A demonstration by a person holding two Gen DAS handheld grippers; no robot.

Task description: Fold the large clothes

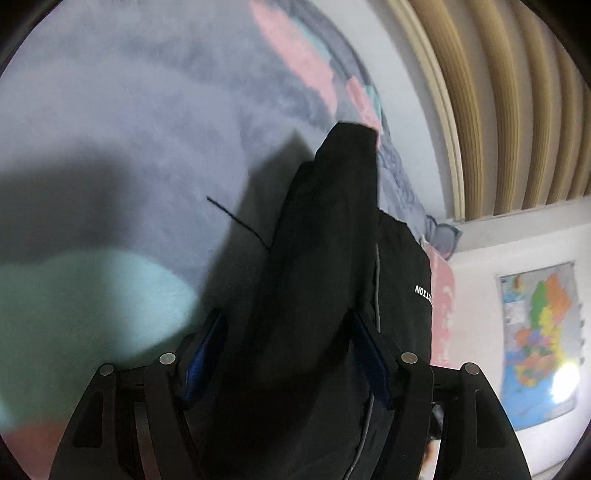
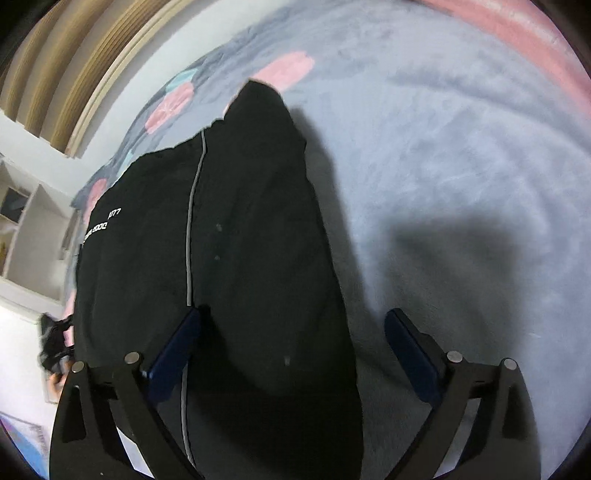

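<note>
A black garment (image 1: pixel 332 229) with a grey zip line and white lettering lies in a long folded bundle on a blue-grey fleece blanket (image 1: pixel 129 110). My left gripper (image 1: pixel 286 317) is shut on the thick near end of it, and the cloth fills the gap between the blue pads (image 1: pixel 207 343). In the right wrist view the same black garment (image 2: pixel 240 221) runs away from me. My right gripper (image 2: pixel 293 314) stands open over it. The left pad (image 2: pixel 177 347) rests against the cloth, while the right pad (image 2: pixel 410 350) is clear of it over bare blanket.
The blanket has pink and teal patches (image 1: pixel 295 62) and a pink band (image 2: pixel 517 33). A loose dark thread (image 1: pixel 236 219) lies on it. Ribbed tan panels (image 1: pixel 517 110), a white wall with a map poster (image 1: pixel 539 339) and white shelves (image 2: pixel 33 229) border the bed.
</note>
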